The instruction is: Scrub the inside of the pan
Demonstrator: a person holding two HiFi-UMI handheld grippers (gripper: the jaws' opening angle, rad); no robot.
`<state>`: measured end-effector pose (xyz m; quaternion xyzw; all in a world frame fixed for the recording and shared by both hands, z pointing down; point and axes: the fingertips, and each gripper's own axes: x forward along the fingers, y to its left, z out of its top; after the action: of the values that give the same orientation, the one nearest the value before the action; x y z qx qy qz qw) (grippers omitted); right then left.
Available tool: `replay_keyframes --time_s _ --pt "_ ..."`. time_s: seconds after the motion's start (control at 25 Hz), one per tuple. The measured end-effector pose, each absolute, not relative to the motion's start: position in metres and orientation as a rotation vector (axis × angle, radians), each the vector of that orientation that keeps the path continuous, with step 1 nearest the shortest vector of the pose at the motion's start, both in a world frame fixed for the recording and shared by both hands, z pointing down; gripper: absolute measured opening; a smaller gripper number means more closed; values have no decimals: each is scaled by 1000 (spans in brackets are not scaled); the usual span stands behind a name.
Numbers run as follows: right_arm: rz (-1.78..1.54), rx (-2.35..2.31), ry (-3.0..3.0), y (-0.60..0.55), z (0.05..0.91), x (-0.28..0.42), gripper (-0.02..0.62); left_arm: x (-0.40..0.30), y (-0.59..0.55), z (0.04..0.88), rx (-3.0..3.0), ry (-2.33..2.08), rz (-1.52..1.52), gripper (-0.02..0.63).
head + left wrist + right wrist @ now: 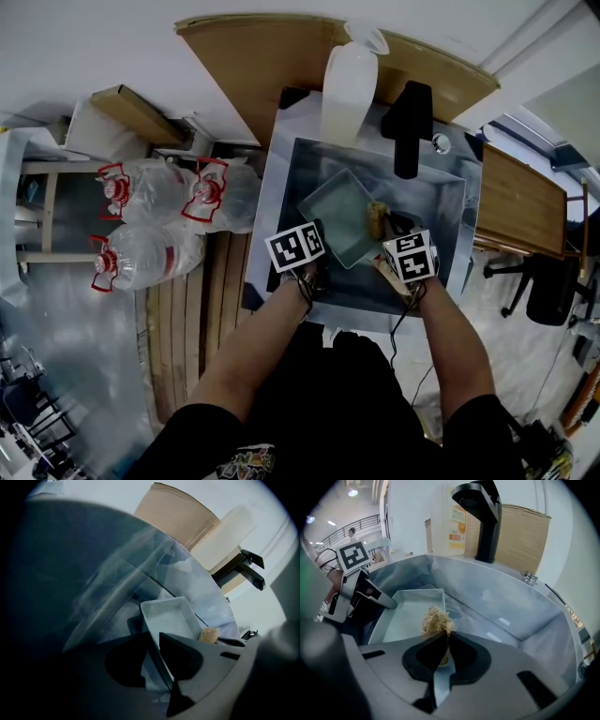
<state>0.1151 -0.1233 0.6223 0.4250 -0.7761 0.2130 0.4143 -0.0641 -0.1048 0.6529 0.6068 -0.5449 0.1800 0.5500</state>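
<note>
Tilted in the stainless-steel sink (448,201), the pale grey rectangular pan (339,212) has its near wall pinched between the jaws of your left gripper (154,649). Your right gripper (446,642) is clenched on a tan fibrous scrubber (436,619) at the pan's right rim. Press the scrubber flat to the pan's floor and work short overlapping strokes into every corner. Brace the left grip against each push so the pan neither skids nor twists.

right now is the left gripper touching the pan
Touching. The left gripper view shows the left gripper closed on the near wall of the pan.
</note>
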Motion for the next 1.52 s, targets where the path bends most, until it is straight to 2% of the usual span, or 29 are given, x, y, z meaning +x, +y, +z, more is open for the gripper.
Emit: replay_keyframes --time_s 0.4,0.76,0.96,1.52 --pt "420 960 -1986 -124 617 107 28 -64 -105 653 1434 -1291 423 91" --pt "-200 429 -1988 -97 605 81 28 -64 -105 654 1433 -1289 422 92" --pt "-430 114 -1895 -69 613 71 28 -63 -105 654 1430 -1288 422 92" --pt "-420 -174 -1909 -5 625 36 28 -64 -105 655 1427 -1290 421 93"
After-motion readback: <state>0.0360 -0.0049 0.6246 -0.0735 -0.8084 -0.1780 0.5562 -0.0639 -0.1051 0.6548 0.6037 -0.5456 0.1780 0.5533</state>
